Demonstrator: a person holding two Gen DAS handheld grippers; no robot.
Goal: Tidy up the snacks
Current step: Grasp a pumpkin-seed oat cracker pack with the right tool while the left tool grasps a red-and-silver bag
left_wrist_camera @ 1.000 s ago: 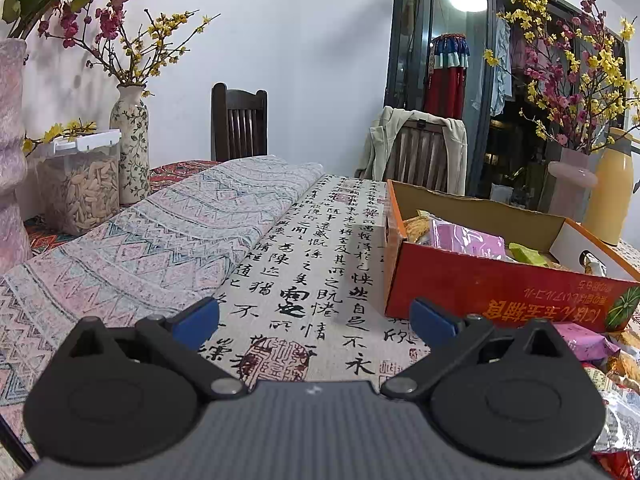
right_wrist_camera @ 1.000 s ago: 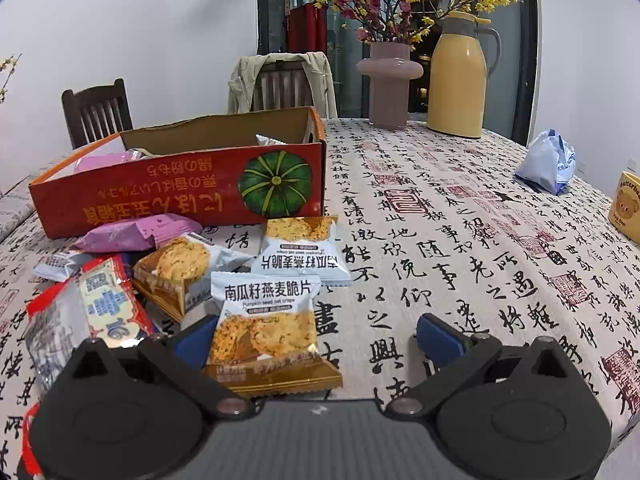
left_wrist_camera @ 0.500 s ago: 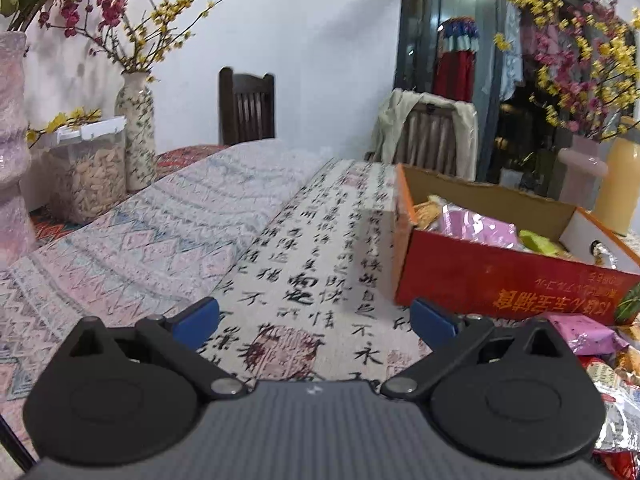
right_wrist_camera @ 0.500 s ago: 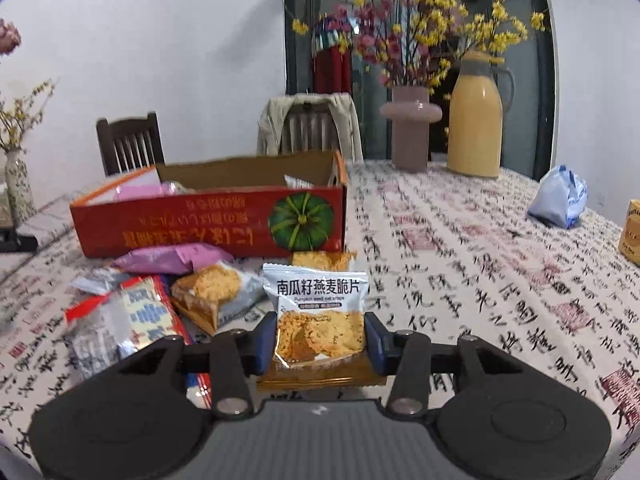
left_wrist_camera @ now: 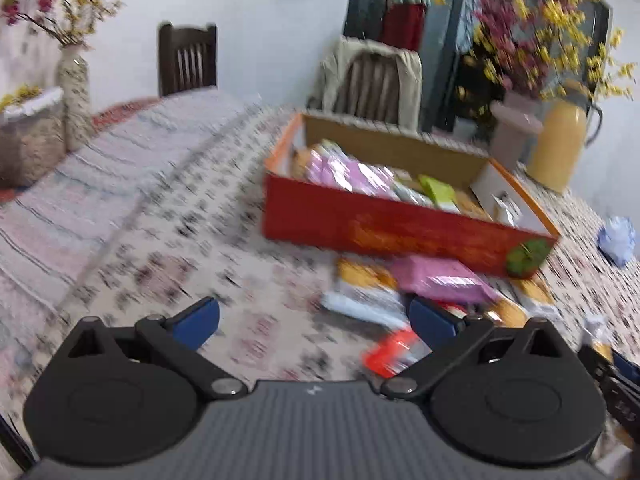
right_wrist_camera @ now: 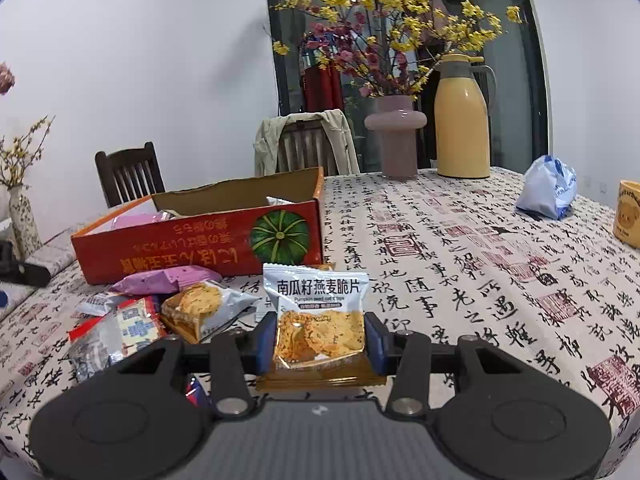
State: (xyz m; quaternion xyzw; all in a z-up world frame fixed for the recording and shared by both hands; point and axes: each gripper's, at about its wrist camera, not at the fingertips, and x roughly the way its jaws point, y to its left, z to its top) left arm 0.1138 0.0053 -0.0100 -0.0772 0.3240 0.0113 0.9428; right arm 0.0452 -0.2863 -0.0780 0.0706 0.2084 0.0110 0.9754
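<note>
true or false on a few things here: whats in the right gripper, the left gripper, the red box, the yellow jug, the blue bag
1. The right gripper is clamped on a pumpkin seed oat crisp packet. True.
2. The left gripper holds a pink packet. False: its jaws stand open with nothing between them.
3. The red box is empty. False: packets lie inside it.
4. The yellow jug stands beside the pink vase. True.
5. The blue bag sits in the red box. False: it lies on the tablecloth, apart from the box.
</note>
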